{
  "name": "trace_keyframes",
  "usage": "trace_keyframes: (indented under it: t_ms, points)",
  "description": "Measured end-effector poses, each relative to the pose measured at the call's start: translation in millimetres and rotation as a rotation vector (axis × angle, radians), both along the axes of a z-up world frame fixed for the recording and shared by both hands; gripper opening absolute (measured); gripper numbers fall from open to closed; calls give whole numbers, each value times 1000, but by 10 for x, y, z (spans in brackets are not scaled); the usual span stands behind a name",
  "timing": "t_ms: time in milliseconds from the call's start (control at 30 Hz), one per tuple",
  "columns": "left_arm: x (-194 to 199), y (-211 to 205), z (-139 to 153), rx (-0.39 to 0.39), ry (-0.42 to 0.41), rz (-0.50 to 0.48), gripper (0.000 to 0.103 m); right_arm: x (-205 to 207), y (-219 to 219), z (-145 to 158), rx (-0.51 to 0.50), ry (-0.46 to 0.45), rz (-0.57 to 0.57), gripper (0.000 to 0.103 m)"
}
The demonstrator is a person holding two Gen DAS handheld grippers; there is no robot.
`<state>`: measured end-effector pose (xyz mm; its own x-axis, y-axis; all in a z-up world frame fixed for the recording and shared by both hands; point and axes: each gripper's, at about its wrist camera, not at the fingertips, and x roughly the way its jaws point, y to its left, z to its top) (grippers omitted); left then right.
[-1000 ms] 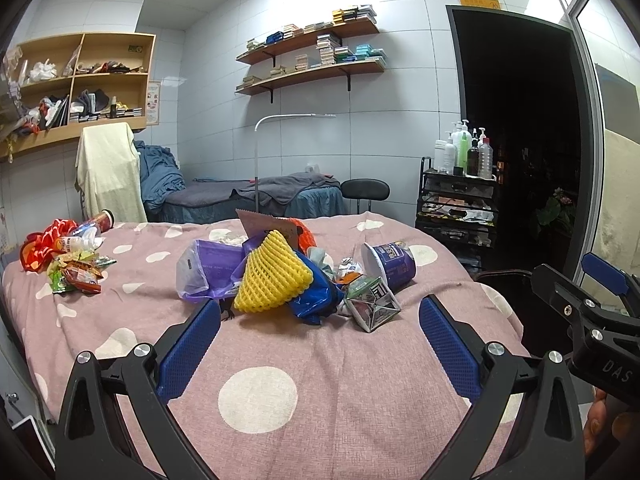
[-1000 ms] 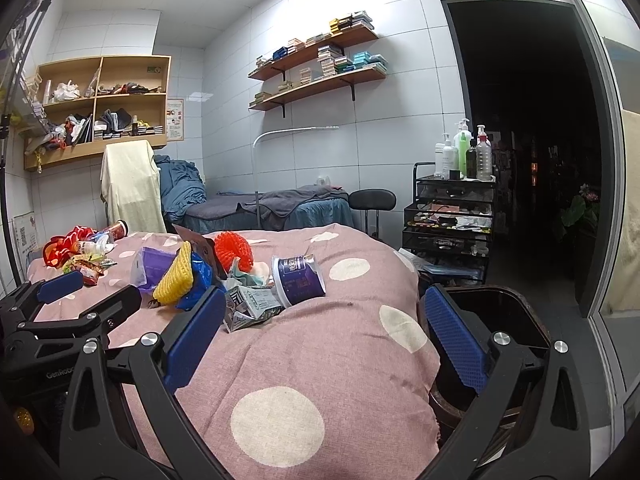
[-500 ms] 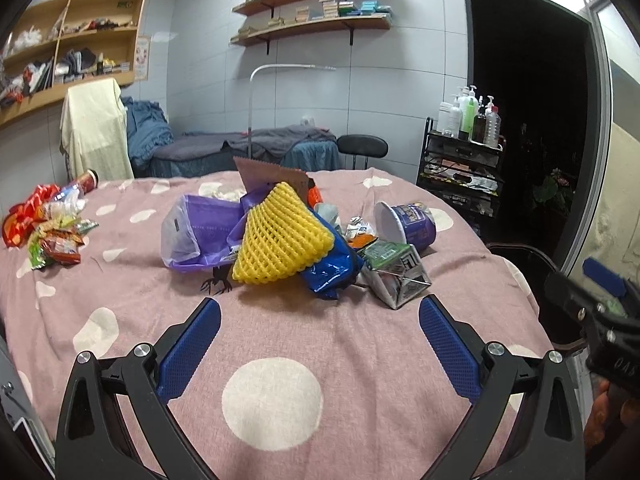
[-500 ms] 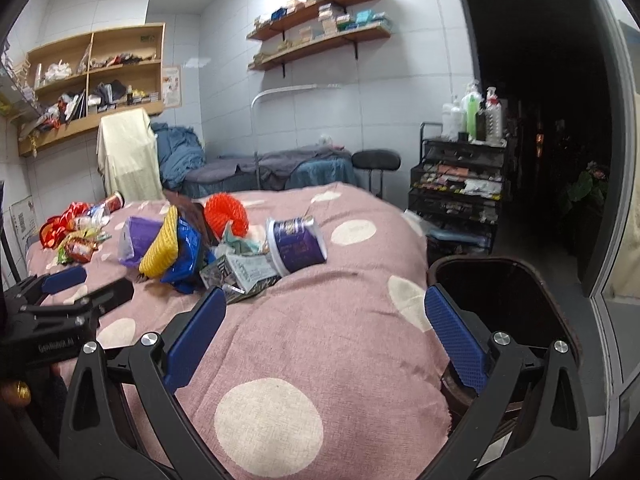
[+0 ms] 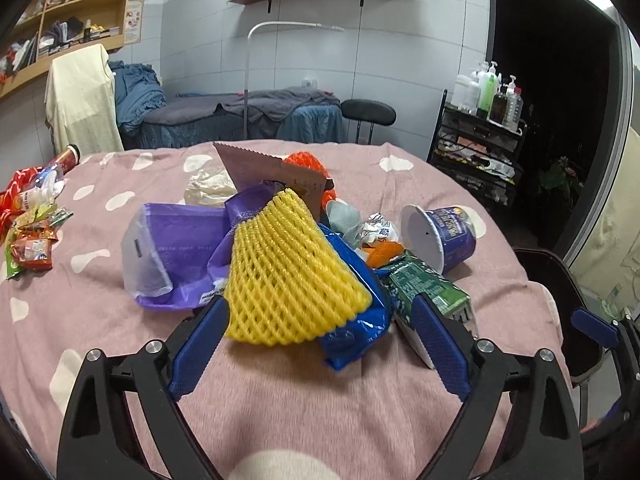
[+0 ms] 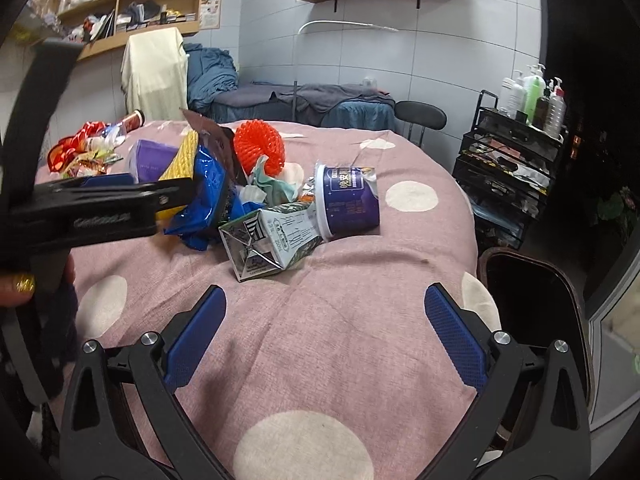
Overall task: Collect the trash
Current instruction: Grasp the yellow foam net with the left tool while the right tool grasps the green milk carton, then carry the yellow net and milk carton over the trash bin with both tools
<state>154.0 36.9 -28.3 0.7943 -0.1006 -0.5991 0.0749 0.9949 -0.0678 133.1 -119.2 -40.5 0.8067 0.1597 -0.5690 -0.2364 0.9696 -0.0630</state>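
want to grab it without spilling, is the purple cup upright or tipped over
Tipped over. The purple cup lies on its side on the pink bedspread, its white base facing the left wrist camera. Whether anything is left inside, cannot tell.

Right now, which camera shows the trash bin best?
The right wrist view: the dark bin sits beside the bed's right edge, its open mouth visible. The left wrist view catches only a sliver of its rim.

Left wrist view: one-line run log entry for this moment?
phase: approach | left tongs: open, astride yellow foam net and blue wrapper | right tongs: open, empty, short of crushed carton | bin: right of bed
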Motion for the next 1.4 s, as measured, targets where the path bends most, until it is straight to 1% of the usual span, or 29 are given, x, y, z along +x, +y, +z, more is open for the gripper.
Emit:
trace_keyframes:
  t_ms: [33,100,133,200,233,300,333,400,500,567,667,700,733,767,833,900,1033,1133,1400]
  points:
    - [46,6,-17,1,12,2,88,22,21,-4,-6,5,4,98]
    - [116,35,-56,-6,42,6,78,95,71,-10,-9,22,15,98]
    - [147,55,-75,-19,57,3,75,139,87,-12,-8,33,23,98]
    - [169,103,-96,-41,76,8,60,210,112,-16,-8,57,31,98]
    - [168,133,-104,-60,84,8,57,264,140,-23,-12,75,35,98]
    - [153,192,-108,-103,89,5,44,371,201,-31,-22,104,44,98]
    - [140,223,-110,-121,91,9,39,415,228,-37,-26,117,43,98]
    - [130,245,-129,-134,97,11,25,478,278,-45,-24,134,53,98]
    - [71,299,-141,-158,92,28,22,597,402,-67,-42,168,69,98]
    - [38,323,-131,-174,86,35,21,655,491,-79,-59,174,80,98]
    - [-34,354,-108,-188,69,46,20,749,595,-109,-105,185,57,97]
    - [-56,357,-91,-193,63,48,21,792,620,-123,-117,196,45,94]
    - [-74,357,-84,-195,62,47,20,825,632,-132,-116,203,41,85]
    - [-80,358,-77,-196,61,46,20,855,634,-137,-107,211,43,81]
    - [-113,346,-67,-202,58,43,20,909,627,-163,-89,234,53,67]
    - [-142,343,-59,-204,54,39,20,929,614,-171,-76,237,54,58]
    - [-227,310,-51,-196,35,30,20,884,517,-125,-21,213,58,55]
    - [-279,280,-44,-196,28,14,20,814,446,-101,0,194,64,53]
    - [-419,163,-12,-196,11,-25,20,497,155,12,99,150,97,52]
